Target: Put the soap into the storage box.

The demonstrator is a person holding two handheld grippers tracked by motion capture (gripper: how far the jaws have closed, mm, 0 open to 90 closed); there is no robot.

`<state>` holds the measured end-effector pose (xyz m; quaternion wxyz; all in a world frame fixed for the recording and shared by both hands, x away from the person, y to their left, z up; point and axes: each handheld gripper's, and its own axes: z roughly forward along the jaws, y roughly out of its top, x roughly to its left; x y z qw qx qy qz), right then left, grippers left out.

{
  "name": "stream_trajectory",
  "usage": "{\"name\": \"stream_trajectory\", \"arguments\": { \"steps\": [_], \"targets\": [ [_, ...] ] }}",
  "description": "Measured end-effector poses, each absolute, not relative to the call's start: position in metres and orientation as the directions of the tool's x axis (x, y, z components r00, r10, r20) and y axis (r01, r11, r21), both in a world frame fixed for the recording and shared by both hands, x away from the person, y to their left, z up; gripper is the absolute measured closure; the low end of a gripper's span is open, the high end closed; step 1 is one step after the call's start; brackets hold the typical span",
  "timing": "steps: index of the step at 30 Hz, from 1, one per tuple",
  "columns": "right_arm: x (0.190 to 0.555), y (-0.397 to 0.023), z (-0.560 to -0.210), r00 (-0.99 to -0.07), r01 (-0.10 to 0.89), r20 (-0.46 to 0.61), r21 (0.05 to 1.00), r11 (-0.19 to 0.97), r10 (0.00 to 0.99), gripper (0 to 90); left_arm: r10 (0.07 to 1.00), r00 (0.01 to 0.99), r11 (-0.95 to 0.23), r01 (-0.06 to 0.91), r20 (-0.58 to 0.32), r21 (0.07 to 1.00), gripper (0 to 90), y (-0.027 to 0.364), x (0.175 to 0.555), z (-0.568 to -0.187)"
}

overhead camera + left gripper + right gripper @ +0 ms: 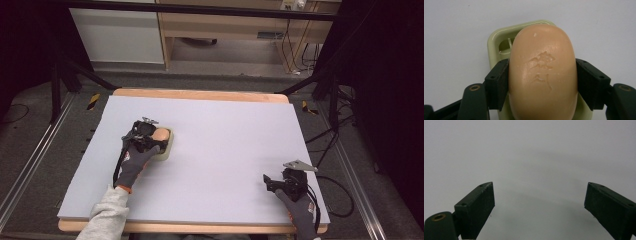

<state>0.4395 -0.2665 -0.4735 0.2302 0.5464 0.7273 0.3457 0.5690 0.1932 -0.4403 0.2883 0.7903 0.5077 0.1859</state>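
Left gripper point(159, 141) sits on the left half of the bench point(225, 150), a pale grey sheet over a wooden top, roughly midway between near and far edges. Gloved left hand point(134, 162) behind it, grey sleeve entering from the near edge.

Task's thing: a peach-coloured oval bar of soap point(542, 75), smooth, with a stamped mark pressed into its upper face. It lies lengthwise between the left gripper's two black fingers point(497, 83), one pad against each long side. Fingers pinching the bar at about its middle; the far end of the bar sticks out well beyond the fingertips.

Under the soap: a pale green, rounded-rectangle plastic soap dish point(499, 43). Its far-left corner and rim show past the bar, with a slotted floor visible inside. The bar covers most of the dish; whether it rests on the dish or is just above it, cannot tell. In the high view, soap point(161, 134) and dish point(169, 147) lie just right of the gripper body.

Right gripper point(270, 181) at the near right of the bench, well apart from soap and dish, held by a gloved right hand point(300, 210). Its fingers point(476, 208) spread wide over bare grey bench surface.
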Motion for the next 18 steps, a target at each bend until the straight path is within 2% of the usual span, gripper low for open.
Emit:
{"name": "stream_trajectory", "arguments": {
  "steps": [18],
  "targets": [
    [0.4392, -0.2665, -0.4733, -0.297, 0.636, 0.044, 0.754, 0.163, 0.954, 9.6, 0.911, 0.412, -0.325, 0.702, 0.010, 0.634, 31.6, 0.1931, 0.5699, -0.4442]
  ]
}}
